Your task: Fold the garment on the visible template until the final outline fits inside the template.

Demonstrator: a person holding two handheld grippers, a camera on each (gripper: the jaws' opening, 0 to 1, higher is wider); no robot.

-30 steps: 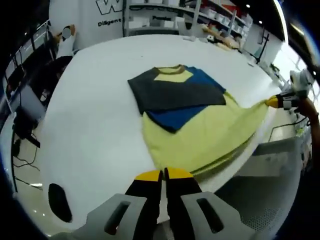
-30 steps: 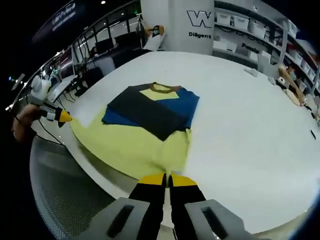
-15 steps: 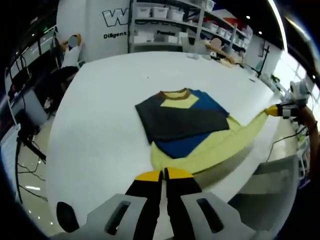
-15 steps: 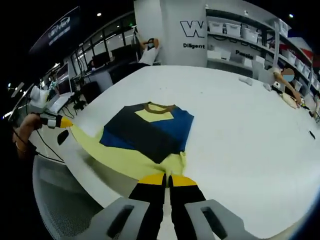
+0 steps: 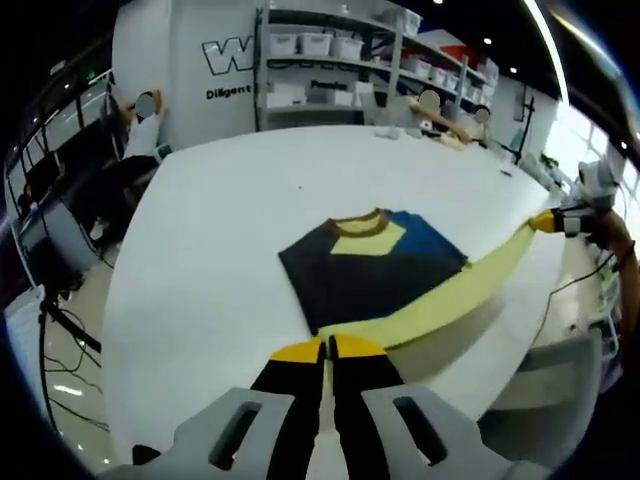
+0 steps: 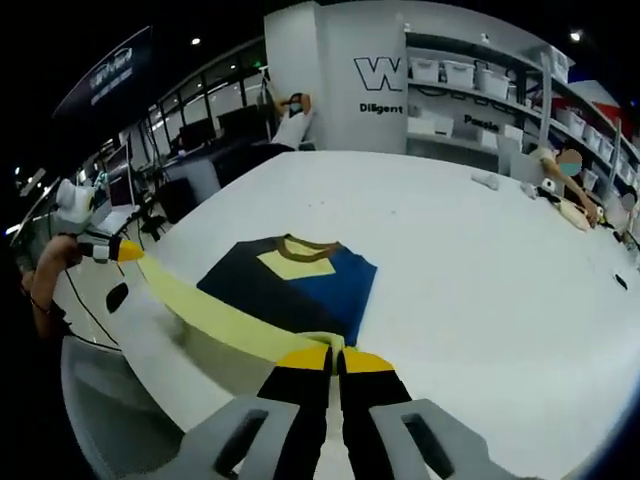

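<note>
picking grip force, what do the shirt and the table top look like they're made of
Garment: soft matte knit fabric, probably cotton jersey; its yellow hem sags and stretches between both grippers. Table: smooth white hard surface, faint sheen, possibly laminate; cannot tell for sure.

A soft, matt knit-cloth garment in yellow, dark grey and blue (image 5: 375,270) lies on a smooth white counter (image 5: 220,240) with a faint satin sheen. Its yellow hem, stretched taut, looks thin and pliable. The left gripper (image 5: 327,349) and right gripper (image 6: 335,360) show semi-gloss black plastic jaws tipped with yellow, rubbery-looking pads above matt grey moulded plastic housings. White-painted metal shelving (image 6: 480,90) carries translucent plastic storage bins (image 6: 440,70) behind.
</note>
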